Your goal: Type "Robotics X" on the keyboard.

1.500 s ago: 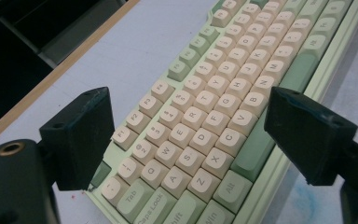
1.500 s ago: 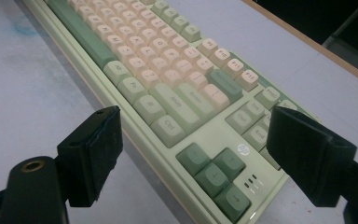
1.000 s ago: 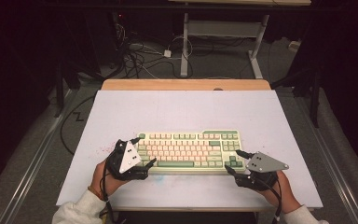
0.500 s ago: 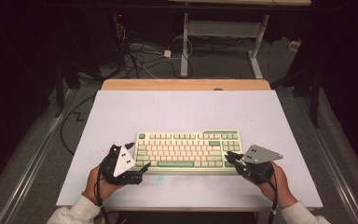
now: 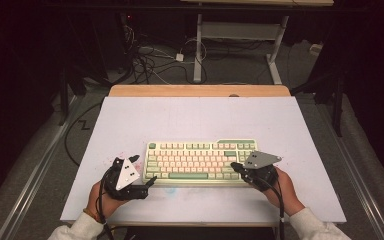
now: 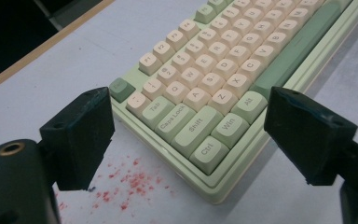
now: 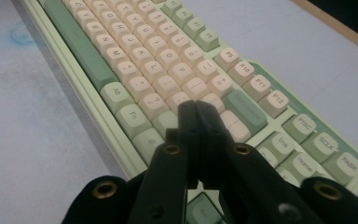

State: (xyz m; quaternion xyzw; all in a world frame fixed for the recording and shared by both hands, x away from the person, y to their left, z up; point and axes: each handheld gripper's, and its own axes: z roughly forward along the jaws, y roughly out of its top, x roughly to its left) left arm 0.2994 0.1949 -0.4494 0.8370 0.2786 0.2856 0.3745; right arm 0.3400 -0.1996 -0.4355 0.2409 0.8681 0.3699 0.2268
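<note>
Table (image 5: 130,125): white top, keyboard (image 5: 200,161) lying flat near my edge, pale green case with cream and green caps. It sits between my two grippers, one at each short end.

Left gripper (image 5: 145,184): jaws spread wide, nothing between the pads. In the left gripper view the keyboard's near-left corner (image 6: 214,186) sits just ahead of the gap and between the two jaws, with the Ctrl key (image 6: 208,153) closest to me. Neither pad touches the case, as far as I can see. Red speckle stain (image 6: 128,184) on the table sits just inside the left-hand jaw.

Right gripper (image 5: 236,166): jaws have just been closing and are now pressed together, nothing pinched. In the right gripper view (image 7: 196,108) the joined tips hang over the right part of the key field, right by the green Enter key (image 7: 242,109), which lies just to their right. Can't tell whether the tips touch a cap or hover above it.

Progress, my read: looks like key-pressing work with the right jaws used as a single poker. Approach is done, tips are formed and placed over the keys. No key looks pushed down from here, so the press itself seems not yet done. Left side isn't gripping; if I want the board steadied, that corner hold is still to do.

Faint blue smudge (image 7: 21,36) on the table far left of the right jaws, irrelevant.
</note>
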